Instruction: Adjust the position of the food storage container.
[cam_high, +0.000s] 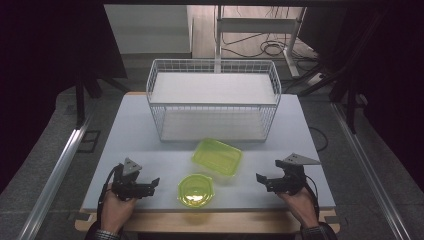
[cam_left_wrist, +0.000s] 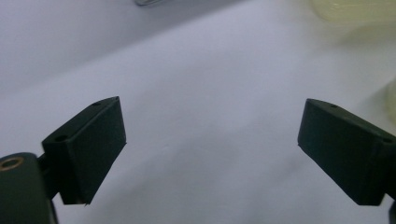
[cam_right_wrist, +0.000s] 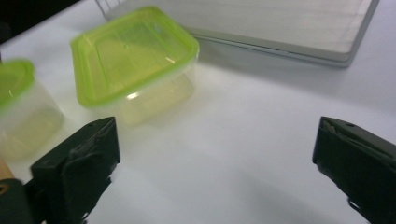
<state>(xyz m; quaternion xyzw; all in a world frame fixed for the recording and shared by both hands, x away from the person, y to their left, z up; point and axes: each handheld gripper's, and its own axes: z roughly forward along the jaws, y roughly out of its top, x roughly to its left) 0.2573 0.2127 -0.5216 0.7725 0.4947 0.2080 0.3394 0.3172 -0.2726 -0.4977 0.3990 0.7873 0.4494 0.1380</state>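
Observation:
Two clear food boxes with lime-green lids stand on the white table (cam_high: 140, 125). The rectangular box (cam_high: 217, 156) (cam_right_wrist: 135, 60) lies near the middle. The round box (cam_high: 196, 190) (cam_right_wrist: 14, 102) sits closer to the front edge. At the front left my left gripper (cam_high: 152, 184) (cam_left_wrist: 212, 149) is open, its jaws wide apart over bare table, left of the round box. My right gripper (cam_high: 261, 179) (cam_right_wrist: 215, 172) at the front right is open too, with nothing between its jaws, pointing toward the rectangular box.
A white wire basket (cam_high: 214, 100) with a shelf board stands at the back of the table, its lower board (cam_right_wrist: 280, 23) just beyond the rectangular box. Metal rails run along both sides of the table. Cables lie on the floor behind.

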